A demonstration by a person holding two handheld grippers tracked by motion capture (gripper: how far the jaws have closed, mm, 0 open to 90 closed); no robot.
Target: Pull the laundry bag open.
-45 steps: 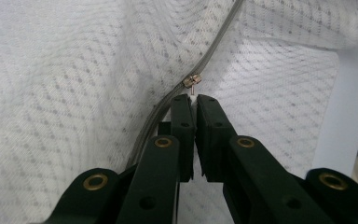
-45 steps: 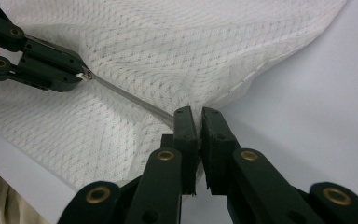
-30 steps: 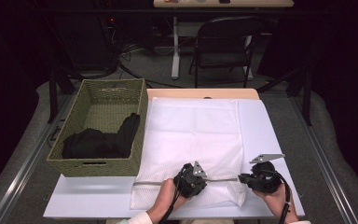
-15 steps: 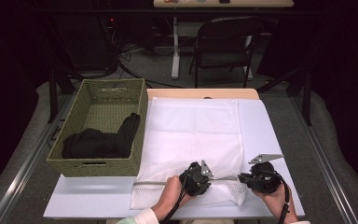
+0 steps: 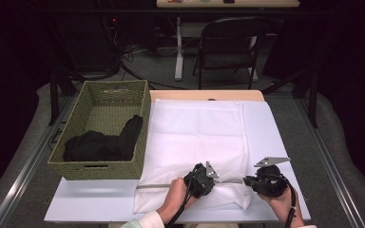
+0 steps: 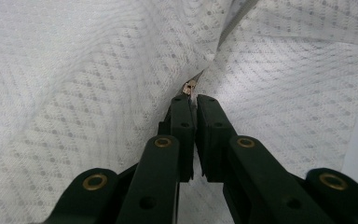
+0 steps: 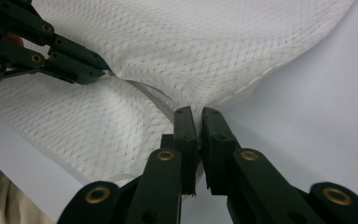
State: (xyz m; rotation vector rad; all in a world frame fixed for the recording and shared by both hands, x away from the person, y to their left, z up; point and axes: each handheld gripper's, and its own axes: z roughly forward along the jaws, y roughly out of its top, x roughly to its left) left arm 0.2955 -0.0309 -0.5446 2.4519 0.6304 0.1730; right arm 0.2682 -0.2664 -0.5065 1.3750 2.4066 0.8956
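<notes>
Shifted a little toward three o'clock since a second ago, left gripper near six o'clock on the table, jaws just closing again after a brief loosening and now pinched on the small metal zipper pull of the white mesh laundry bag. Unmoved at about five o'clock, right gripper, jaws together and clamped on the bag's edge just past the zipper's end. Spread flat over the middle of the table, the bag, with a woven basket holding dark clothes at nine o'clock.
</notes>
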